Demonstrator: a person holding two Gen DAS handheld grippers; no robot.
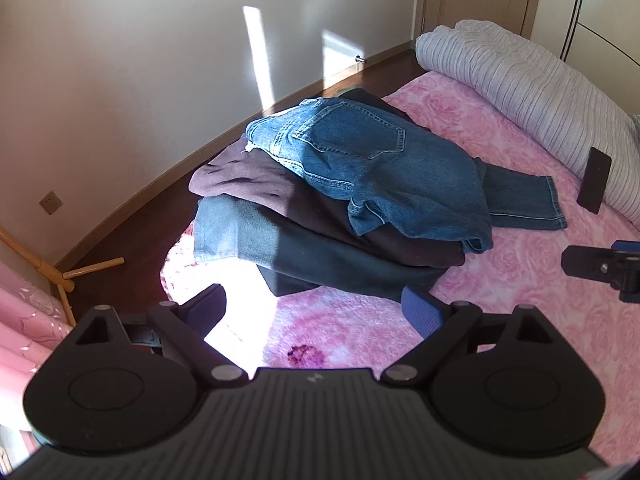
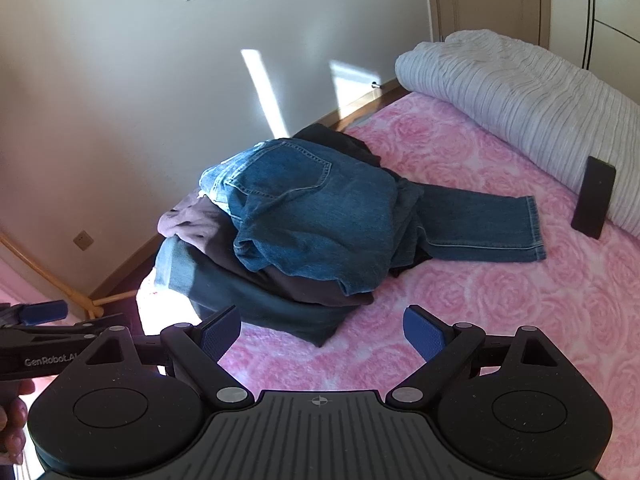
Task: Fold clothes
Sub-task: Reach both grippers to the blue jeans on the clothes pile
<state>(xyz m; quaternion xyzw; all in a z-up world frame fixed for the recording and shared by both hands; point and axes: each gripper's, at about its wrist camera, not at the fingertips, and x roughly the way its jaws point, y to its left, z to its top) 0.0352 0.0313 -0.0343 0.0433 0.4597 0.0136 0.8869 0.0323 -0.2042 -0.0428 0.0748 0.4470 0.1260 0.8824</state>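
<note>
Room: bedroom with cream walls, a dark wooden floor and a brown door at the far end; bright sunlight falls on the near corner of the bed.
Bed: pink rose-patterned bed cover carries everything.
Pile of clothes: blue denim jeans lie crumpled on top, back pocket facing up, one leg trailing off onto the cover to the right. Under them is a mauve-brown sweatshirt, then a dark teal garment at the bottom. The pile sits near the bed's left edge.
Bedding: rolled grey striped quilt runs along the bed's far right side.
Phone: black flat rectangular phone leans against the quilt.
Left gripper: blue-padded fingers spread wide, holding nothing, just short of the pile.
Right gripper: fingers likewise wide apart and empty, also short of the pile.
Hand: a person's fingers grip the left gripper's handle.
</note>
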